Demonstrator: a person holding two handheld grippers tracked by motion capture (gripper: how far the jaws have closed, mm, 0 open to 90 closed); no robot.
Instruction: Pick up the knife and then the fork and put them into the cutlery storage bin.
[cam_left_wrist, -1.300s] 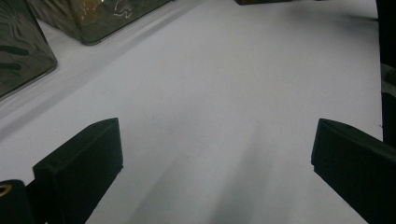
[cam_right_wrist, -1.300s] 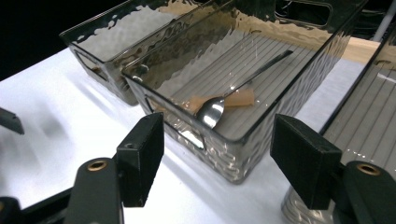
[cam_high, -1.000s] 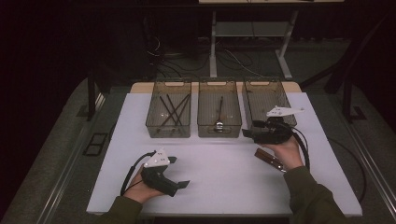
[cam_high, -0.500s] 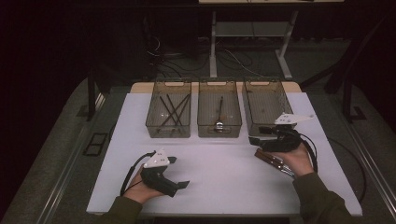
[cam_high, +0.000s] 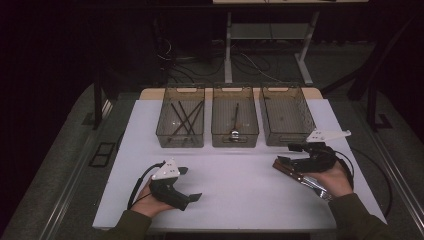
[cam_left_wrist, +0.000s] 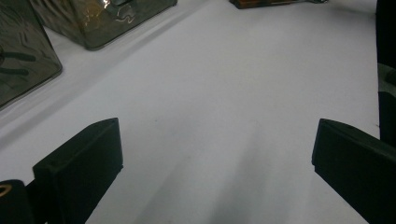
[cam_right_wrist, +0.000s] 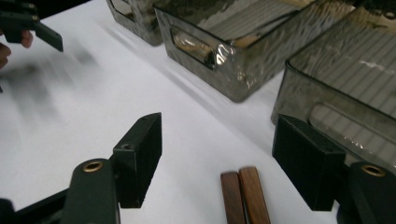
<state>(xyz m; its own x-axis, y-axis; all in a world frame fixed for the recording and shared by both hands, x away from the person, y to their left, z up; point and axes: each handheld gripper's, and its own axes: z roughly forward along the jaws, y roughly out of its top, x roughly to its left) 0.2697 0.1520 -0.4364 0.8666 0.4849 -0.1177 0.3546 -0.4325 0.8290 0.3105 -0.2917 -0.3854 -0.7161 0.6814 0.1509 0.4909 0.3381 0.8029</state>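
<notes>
My right gripper (cam_high: 286, 155) hovers at the right of the white table (cam_high: 240, 175), jaws open and pointing left. Just under it lie two wood-handled utensils (cam_high: 289, 172) with shiny metal ends. In the right gripper view the two brown handle ends (cam_right_wrist: 243, 196) lie on the table below the gap of my right gripper (cam_right_wrist: 217, 158), and neither pad touches them. My left gripper (cam_high: 191, 183) rests at the near left, open and empty. In its own view, the wide-set left gripper (cam_left_wrist: 215, 158) has only bare table between its jaws.
Three smoky clear bins stand in a row at the back. The left bin (cam_high: 181, 140) holds several dark sticks, the middle bin (cam_high: 235, 141) holds one metal utensil, and the right bin (cam_high: 286, 140) looks empty. The right bin stands close beyond my right gripper.
My right gripper has drawn back from the right bin toward the near right, ending over the wood-handled utensils. The left gripper has stayed where it was.
</notes>
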